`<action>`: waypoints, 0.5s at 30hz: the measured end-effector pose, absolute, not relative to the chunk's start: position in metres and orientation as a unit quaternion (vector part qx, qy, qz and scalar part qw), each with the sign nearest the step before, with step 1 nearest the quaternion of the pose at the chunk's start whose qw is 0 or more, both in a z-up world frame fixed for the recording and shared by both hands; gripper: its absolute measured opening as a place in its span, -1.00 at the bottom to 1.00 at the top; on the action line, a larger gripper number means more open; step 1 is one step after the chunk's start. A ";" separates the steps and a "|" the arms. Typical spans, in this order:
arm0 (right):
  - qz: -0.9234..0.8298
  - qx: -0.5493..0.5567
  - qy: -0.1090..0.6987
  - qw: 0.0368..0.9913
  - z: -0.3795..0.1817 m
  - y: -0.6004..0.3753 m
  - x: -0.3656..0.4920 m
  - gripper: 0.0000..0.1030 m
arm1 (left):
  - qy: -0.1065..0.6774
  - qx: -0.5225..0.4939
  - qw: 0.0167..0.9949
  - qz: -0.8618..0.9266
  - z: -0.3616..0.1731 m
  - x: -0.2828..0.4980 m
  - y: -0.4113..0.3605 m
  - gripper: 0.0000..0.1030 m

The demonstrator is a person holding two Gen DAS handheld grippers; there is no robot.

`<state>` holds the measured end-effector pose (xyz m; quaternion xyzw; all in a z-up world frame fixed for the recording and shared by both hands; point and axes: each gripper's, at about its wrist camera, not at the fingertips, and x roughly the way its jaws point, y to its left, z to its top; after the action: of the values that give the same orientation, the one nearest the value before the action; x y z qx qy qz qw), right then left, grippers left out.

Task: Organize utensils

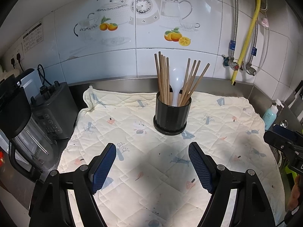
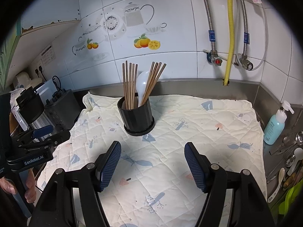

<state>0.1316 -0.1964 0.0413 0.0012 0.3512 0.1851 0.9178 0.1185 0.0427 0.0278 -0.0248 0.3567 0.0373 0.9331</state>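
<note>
From the left wrist camera I see my left gripper [image 1: 152, 167] with its jaws spread wide and nothing between them, hovering over a quilted cloth [image 1: 217, 132] that covers the bench [image 1: 123, 82]. Straight ahead, well apart from the blue pads [image 1: 103, 168], a black utensil holder [image 1: 171, 116] stands upright on the cloth. It holds two bunches of wooden chopsticks [image 1: 163, 79] with a white spoon [image 1: 177, 87] between them, handle down. A blender [image 1: 28, 130] and its dark base [image 1: 52, 111] sit off the cloth's left edge. At the right edge I catch part of my right gripper [image 1: 284, 138], and a teal pump bottle [image 1: 271, 114] beyond it.

From the right wrist camera my right gripper [image 2: 152, 167] is also wide apart and holding nothing above the cloth [image 2: 208, 124]. The utensil holder [image 2: 137, 117] stands ahead and slightly left, chopsticks [image 2: 130, 85] and spoon [image 2: 141, 84] inside. At the far right, off the cloth, loose spoons [image 2: 292, 157] lie in a heap near the pump bottle [image 2: 274, 126]. My left gripper [image 2: 44, 134] shows at the left edge; I cannot tell its opening from here.
</note>
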 end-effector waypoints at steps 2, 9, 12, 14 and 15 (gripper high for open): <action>0.185 0.002 0.351 0.918 0.042 -0.196 0.132 0.48 | 0.356 -0.025 0.933 0.037 0.028 0.118 0.042 0.64; 0.186 0.003 0.352 0.917 0.040 -0.195 0.129 0.48 | 0.348 -0.016 0.937 0.040 0.032 0.112 0.042 0.64; 0.186 0.003 0.352 0.918 0.040 -0.195 0.128 0.48 | 0.342 -0.016 0.939 0.039 0.034 0.108 0.043 0.64; 0.186 0.004 0.352 0.918 0.039 -0.194 0.126 0.48 | 0.340 -0.014 0.940 0.037 0.034 0.107 0.043 0.64; 0.185 0.003 0.352 0.918 0.039 -0.193 0.125 0.48 | 0.340 -0.014 0.940 0.034 0.035 0.107 0.043 0.64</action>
<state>0.1254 -0.1933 0.0387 0.0033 0.3517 0.1853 0.9176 0.1066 0.0433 0.0347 -0.0137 0.3401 0.0343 0.9397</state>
